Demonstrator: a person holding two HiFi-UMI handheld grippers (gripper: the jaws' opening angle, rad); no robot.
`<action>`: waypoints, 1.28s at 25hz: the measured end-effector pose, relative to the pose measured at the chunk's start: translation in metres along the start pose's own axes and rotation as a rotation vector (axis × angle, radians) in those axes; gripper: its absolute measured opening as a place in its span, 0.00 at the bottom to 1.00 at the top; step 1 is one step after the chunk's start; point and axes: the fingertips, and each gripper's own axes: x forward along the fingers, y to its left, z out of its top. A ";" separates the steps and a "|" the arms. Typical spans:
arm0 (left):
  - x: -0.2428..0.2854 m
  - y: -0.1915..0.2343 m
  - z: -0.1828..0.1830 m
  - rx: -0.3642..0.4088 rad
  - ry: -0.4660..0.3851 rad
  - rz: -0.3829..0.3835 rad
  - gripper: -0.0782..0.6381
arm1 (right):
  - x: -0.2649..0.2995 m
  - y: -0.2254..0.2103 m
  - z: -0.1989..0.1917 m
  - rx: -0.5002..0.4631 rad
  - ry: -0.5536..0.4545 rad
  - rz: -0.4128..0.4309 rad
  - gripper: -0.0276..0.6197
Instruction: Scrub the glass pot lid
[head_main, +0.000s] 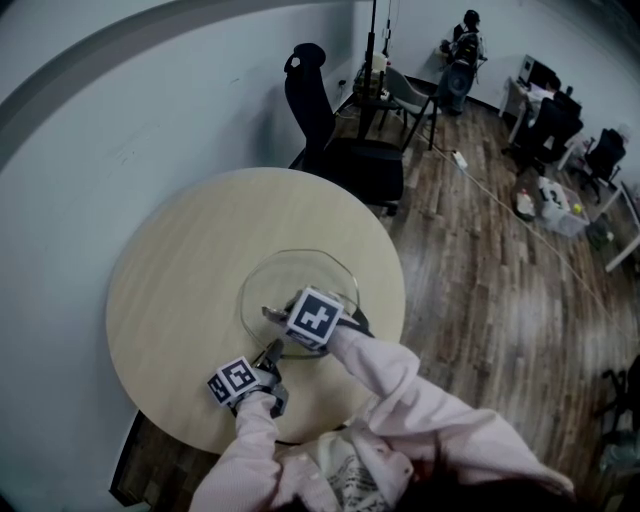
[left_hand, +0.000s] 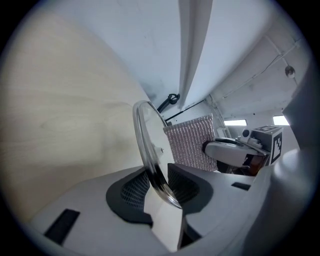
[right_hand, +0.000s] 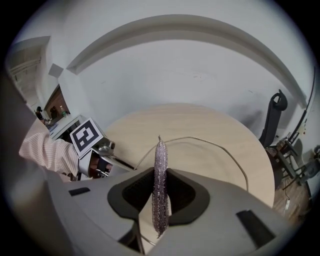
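While the left hand-held gripper (left_hand: 157, 187) clamps the glass lid (left_hand: 145, 150), the right hand-held gripper (right_hand: 160, 194) pinches a scouring cloth (right_hand: 160, 160)

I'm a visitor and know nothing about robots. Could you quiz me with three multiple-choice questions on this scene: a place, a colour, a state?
1. Where is the black office chair? A. beyond the round table B. on it C. under it
2. The table's colour? A. red B. light wood C. black
3. The left gripper is: A. open, empty B. shut on a spoon C. shut on the rim of the glass lid
Answers: A, it stands past the table's far edge; B, pale wood shows; C, its pads clamp the rim, while the right gripper holds the scrubbing pad.
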 end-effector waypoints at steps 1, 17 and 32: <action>0.000 0.000 0.000 0.001 -0.003 0.002 0.28 | -0.006 -0.005 -0.006 0.019 0.007 -0.007 0.16; -0.001 0.000 -0.001 -0.002 -0.025 0.013 0.28 | -0.054 -0.065 -0.071 0.087 0.099 -0.191 0.16; 0.000 -0.003 -0.003 -0.004 -0.023 0.006 0.28 | -0.044 -0.059 -0.081 0.049 0.166 -0.222 0.16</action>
